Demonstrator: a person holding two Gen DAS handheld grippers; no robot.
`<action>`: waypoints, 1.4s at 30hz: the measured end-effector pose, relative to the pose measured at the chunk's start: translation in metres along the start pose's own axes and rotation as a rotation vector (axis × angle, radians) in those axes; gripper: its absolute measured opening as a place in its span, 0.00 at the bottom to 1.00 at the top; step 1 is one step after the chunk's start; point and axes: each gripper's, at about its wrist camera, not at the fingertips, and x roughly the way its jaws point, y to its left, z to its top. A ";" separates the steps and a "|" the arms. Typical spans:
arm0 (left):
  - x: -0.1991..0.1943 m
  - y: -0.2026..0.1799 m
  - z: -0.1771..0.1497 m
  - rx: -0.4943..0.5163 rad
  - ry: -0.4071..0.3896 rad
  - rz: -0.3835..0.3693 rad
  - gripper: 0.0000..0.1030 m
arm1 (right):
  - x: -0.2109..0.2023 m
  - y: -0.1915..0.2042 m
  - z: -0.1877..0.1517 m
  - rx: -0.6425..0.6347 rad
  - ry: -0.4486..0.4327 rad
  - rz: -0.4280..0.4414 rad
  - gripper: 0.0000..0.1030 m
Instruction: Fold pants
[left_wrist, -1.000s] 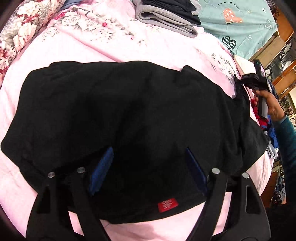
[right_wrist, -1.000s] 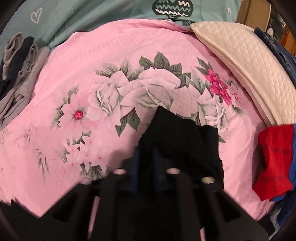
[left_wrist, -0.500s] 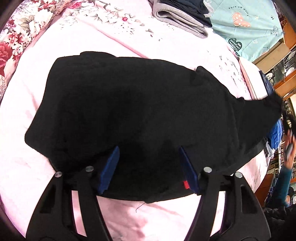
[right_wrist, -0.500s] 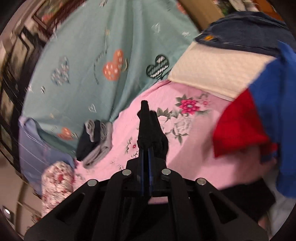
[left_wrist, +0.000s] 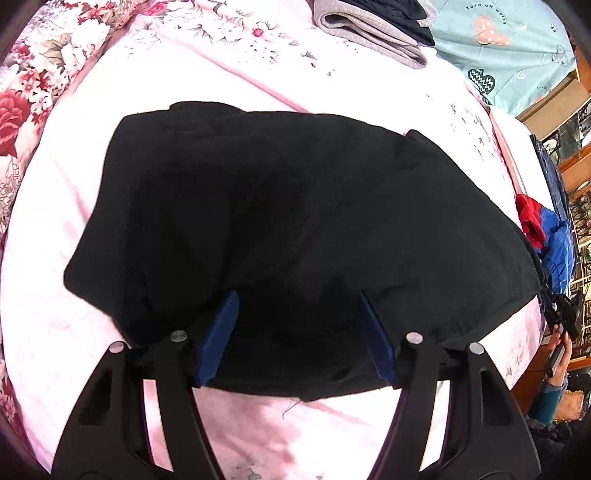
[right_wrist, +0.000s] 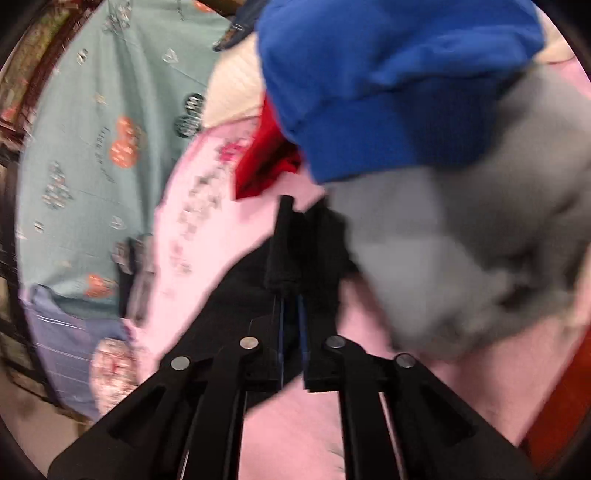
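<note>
Blurred right hand-held gripper (right_wrist: 291, 295) pinches black pants (right_wrist: 295, 240).

A bed with a pink flowered sheet (left_wrist: 258, 424) fills the left wrist frame. Black pants (left_wrist: 295, 229) lie spread across its middle. At the top sits a folded grey and dark stack (left_wrist: 373, 26) — at the right edge, a red and blue garment (left_wrist: 546, 229).

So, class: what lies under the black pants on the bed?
The black pants lie on the pink bedsheet, which shows all around them. Anything beneath the cloth itself is covered and cannot be seen.
</note>
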 end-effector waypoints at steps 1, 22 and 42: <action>-0.002 0.000 0.000 0.002 -0.002 0.005 0.65 | -0.006 0.001 -0.002 -0.026 -0.010 -0.054 0.22; -0.002 -0.014 -0.016 0.065 -0.052 0.074 0.75 | -0.014 0.058 0.017 -0.207 -0.077 0.091 0.17; -0.009 -0.032 -0.047 0.154 -0.079 0.137 0.81 | 0.140 0.310 -0.089 -0.935 0.302 0.166 0.60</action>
